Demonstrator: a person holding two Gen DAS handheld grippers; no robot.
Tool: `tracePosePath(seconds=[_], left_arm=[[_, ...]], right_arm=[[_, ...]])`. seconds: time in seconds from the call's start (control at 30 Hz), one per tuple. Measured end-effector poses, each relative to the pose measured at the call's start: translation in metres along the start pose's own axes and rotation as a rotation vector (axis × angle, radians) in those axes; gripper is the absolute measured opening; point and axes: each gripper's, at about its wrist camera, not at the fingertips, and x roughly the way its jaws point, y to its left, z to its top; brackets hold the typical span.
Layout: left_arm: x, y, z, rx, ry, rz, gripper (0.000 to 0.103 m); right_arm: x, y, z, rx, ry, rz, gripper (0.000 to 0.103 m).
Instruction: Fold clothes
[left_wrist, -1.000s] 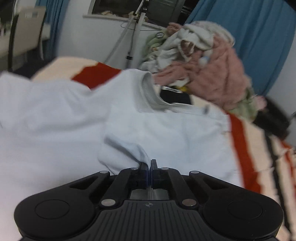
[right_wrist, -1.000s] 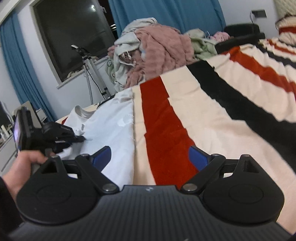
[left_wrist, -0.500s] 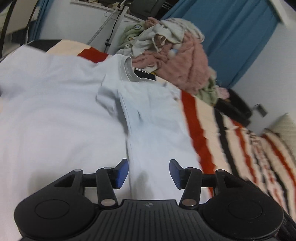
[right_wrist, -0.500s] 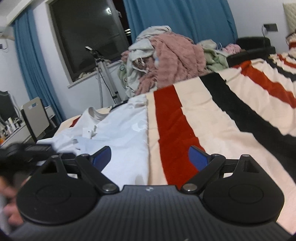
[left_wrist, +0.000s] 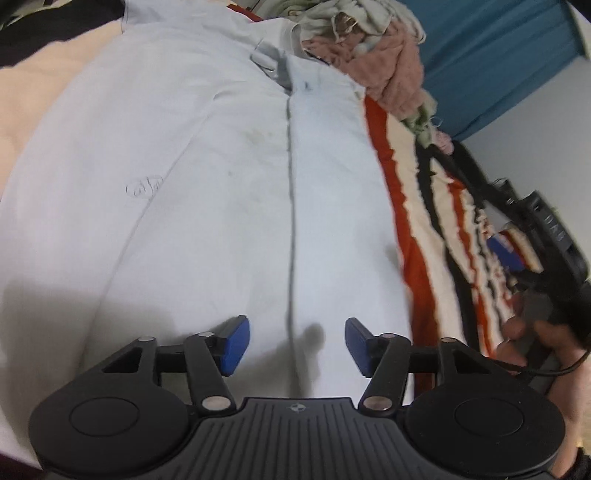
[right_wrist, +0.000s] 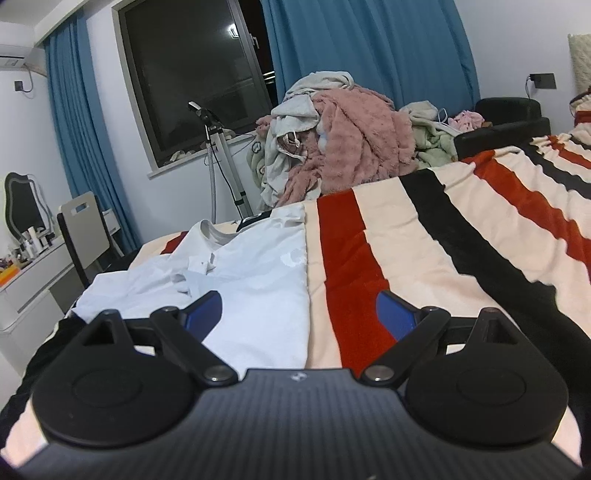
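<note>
A pale blue T-shirt (left_wrist: 229, 177) lies flat on the striped bed, with its right side folded in along a straight edge down the middle. My left gripper (left_wrist: 295, 347) is open and empty, just above the shirt's near end, straddling that fold edge. The shirt also shows in the right wrist view (right_wrist: 255, 273), with its collar at the far end. My right gripper (right_wrist: 299, 314) is open and empty, low over the shirt's right edge and the red stripe. The right gripper and the hand holding it show at the right of the left wrist view (left_wrist: 546, 258).
The striped red, black and cream blanket (right_wrist: 461, 236) covers the bed. A heap of pink and grey clothes (right_wrist: 340, 136) sits at the far end. A tripod (right_wrist: 221, 162), a chair (right_wrist: 85, 229) and a desk (right_wrist: 26, 273) stand to the left.
My left gripper let go of the shirt's sleeve, opened, and drew back to the near end of the shirt. The sleeve now lies folded inward. The right gripper stayed open.
</note>
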Motion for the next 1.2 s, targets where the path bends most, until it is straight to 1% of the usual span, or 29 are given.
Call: tracePosePath(seconds=[0.07,0.2,0.23,0.3,0.4,0.43,0.47,0.53,0.6,0.73,0.8,0.83,0.87,0.9,0.93,0.97,1.0,1.03,1.07,1.13,1.17,1.2], left_arm=[[-0.001,0.000,-0.009,-0.006,0.031,-0.033,0.058],[-0.005,-0.010,-0.025,0.037,0.044,-0.025,0.053],[-0.005,-0.012,-0.028,0.044,0.055,-0.018,0.052],[-0.005,-0.015,-0.033,0.051,0.054,-0.014,0.050],[-0.005,-0.013,-0.038,0.038,0.054,0.002,0.034],[-0.004,-0.013,-0.038,0.027,0.058,0.003,0.020],[-0.002,-0.012,-0.038,0.015,0.065,0.008,0.002],[-0.001,-0.009,-0.038,-0.015,0.065,0.022,0.002],[-0.005,-0.008,-0.038,-0.033,0.038,0.028,0.002],[-0.020,-0.019,-0.044,0.043,-0.013,0.081,0.002],[-0.027,-0.026,-0.045,0.094,-0.032,0.103,0.006],[-0.031,-0.030,-0.042,0.125,-0.043,0.122,0.015],[-0.034,-0.034,-0.040,0.157,-0.053,0.142,0.032],[-0.038,-0.038,-0.037,0.189,-0.063,0.161,0.041],[-0.041,-0.042,-0.030,0.219,-0.077,0.171,0.053],[-0.044,-0.047,-0.023,0.248,-0.091,0.182,0.058],[-0.047,-0.051,-0.015,0.278,-0.106,0.193,0.061],[-0.049,-0.056,-0.006,0.294,-0.129,0.215,0.068],[-0.051,-0.061,0.003,0.311,-0.152,0.236,0.079],[-0.053,-0.066,0.022,0.359,-0.201,0.273,0.090],[-0.054,-0.067,0.029,0.384,-0.228,0.295,0.094],[-0.056,-0.066,0.035,0.388,-0.252,0.318,0.095]], right_arm=[[-0.004,0.003,-0.003,-0.002,0.006,0.002,0.092],[-0.012,0.009,-0.009,-0.006,0.017,0.006,0.092],[-0.014,0.010,-0.010,-0.007,0.020,0.007,0.092],[-0.017,0.013,-0.013,-0.009,0.026,0.009,0.092],[-0.021,0.018,-0.016,-0.015,0.033,0.010,0.092],[-0.021,0.019,-0.017,-0.019,0.033,0.009,0.092],[-0.021,0.019,-0.018,-0.021,0.034,0.008,0.092],[-0.022,0.019,-0.019,-0.022,0.037,0.006,0.092],[-0.024,0.019,-0.019,-0.023,0.037,0.004,0.092],[-0.027,0.018,-0.019,-0.026,0.028,0.002,0.092],[-0.029,0.018,-0.018,-0.030,0.024,0.003,0.092],[-0.029,0.018,-0.018,-0.034,0.022,0.005,0.092],[-0.029,0.019,-0.018,-0.040,0.021,0.007,0.092],[-0.029,0.020,-0.018,-0.044,0.019,0.010,0.092],[-0.030,0.020,-0.018,-0.048,0.018,0.013,0.092],[-0.030,0.021,-0.018,-0.052,0.016,0.016,0.092],[-0.031,0.022,-0.018,-0.053,0.014,0.021,0.092],[-0.031,0.022,-0.018,-0.055,0.012,0.025,0.092],[-0.031,0.023,-0.018,-0.057,0.010,0.029,0.092],[-0.030,0.026,-0.020,-0.069,0.008,0.036,0.092],[-0.030,0.028,-0.020,-0.080,0.009,0.038,0.092],[-0.029,0.030,-0.021,-0.093,0.011,0.038,0.092]])
